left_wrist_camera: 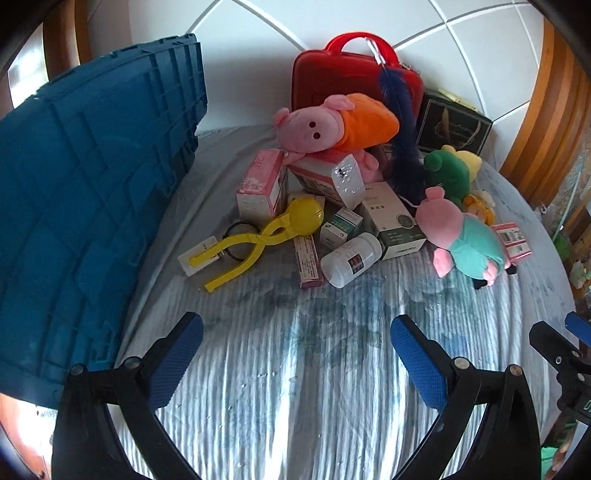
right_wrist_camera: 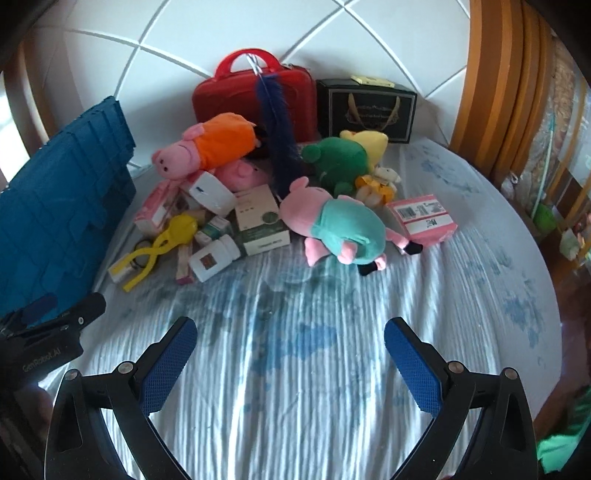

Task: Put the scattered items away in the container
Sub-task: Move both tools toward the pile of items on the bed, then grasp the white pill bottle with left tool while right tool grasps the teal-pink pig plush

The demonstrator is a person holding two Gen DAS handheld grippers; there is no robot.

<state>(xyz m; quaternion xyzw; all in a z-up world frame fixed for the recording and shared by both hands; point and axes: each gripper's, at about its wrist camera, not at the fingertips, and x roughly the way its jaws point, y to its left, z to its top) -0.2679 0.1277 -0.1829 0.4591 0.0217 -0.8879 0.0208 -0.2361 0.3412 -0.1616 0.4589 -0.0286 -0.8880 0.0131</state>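
Right now your left tool (left_wrist_camera: 295, 332) and your right tool (right_wrist_camera: 290, 338) both hang with their blue pads spread wide and nothing between them, tilted down over bare striped bedspread (right_wrist_camera: 332, 369). The scattered things lie ahead of both tools, well apart from the fingertips, heaped toward the white headboard (right_wrist_camera: 221, 29).

From your left tool, the blue crate (left_wrist_camera: 81, 184) stands just to the left, its ribbed wall close beside the left finger. Ahead, nearest you, lie a white bottle (left_wrist_camera: 351, 260) on its side and a yellow scissor-handled scoop (left_wrist_camera: 266, 232), with a black hair tie (left_wrist_camera: 236, 240) under the scoop. Behind them sit several boxes, among them a pink one (left_wrist_camera: 258, 184) and a white-and-green one (left_wrist_camera: 391, 221). A pig plush in orange (left_wrist_camera: 332, 123) lies on top of the heap, against a red case (left_wrist_camera: 354, 81).

From your right tool, a pig plush in teal (right_wrist_camera: 340, 225) lies straight ahead, the closest plush to the fingertips. A pink barcode box (right_wrist_camera: 424, 218) lies just to its right. Behind it are a green frog plush (right_wrist_camera: 336, 160), a blue feather (right_wrist_camera: 277, 140) hanging from the red case's handle, and a black gift box (right_wrist_camera: 365, 107) against the headboard. The crate stands far left in this view, with your left tool's tip in front of it.
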